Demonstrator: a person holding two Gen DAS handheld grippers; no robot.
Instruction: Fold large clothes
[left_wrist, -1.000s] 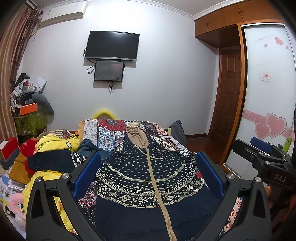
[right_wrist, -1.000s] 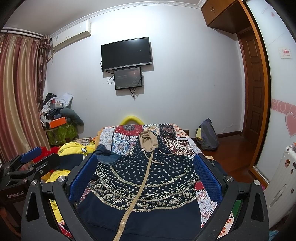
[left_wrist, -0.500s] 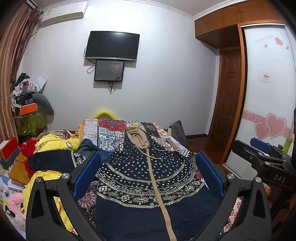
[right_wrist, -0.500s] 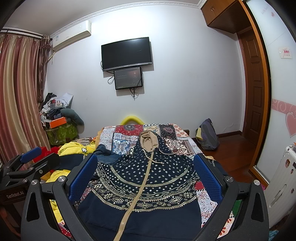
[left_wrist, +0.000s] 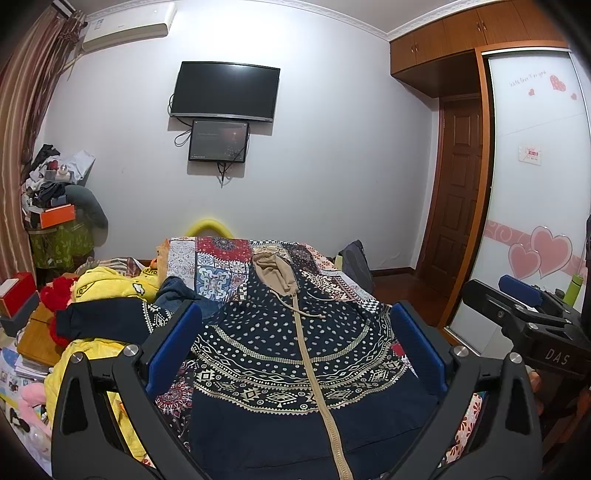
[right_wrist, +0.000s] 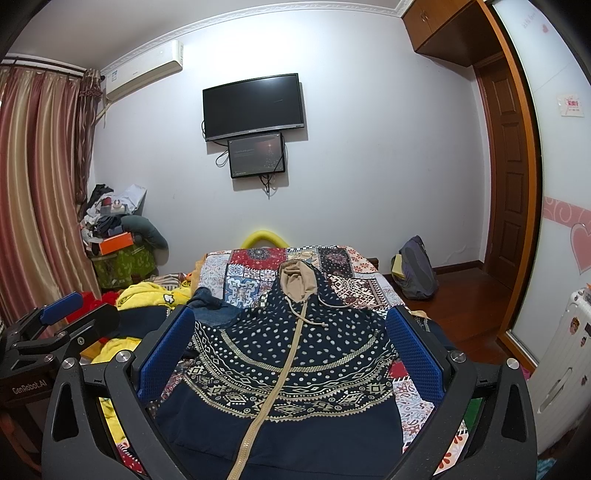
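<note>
1. At the left side of the bed sits a heap of clothes: a yellow garment with something red beside it, and a dark sleeve draped across the heap.
2. The left gripper hovers above the near end of the bed, its blue-padded fingers spread wide with nothing between them.
3. The navy patterned hoodie lies flat, front up, along the middle of the patchwork bedspread, tan hood towards the far edge, tan zipper closed down its centre (the hem reaches the near edge, under both tools).
4. The right gripper is held level beside the left one, fingers likewise wide apart and empty, clear of the cloth.
5. Off the bed's far right corner, a grey backpack rests on the wooden floor.
</note>
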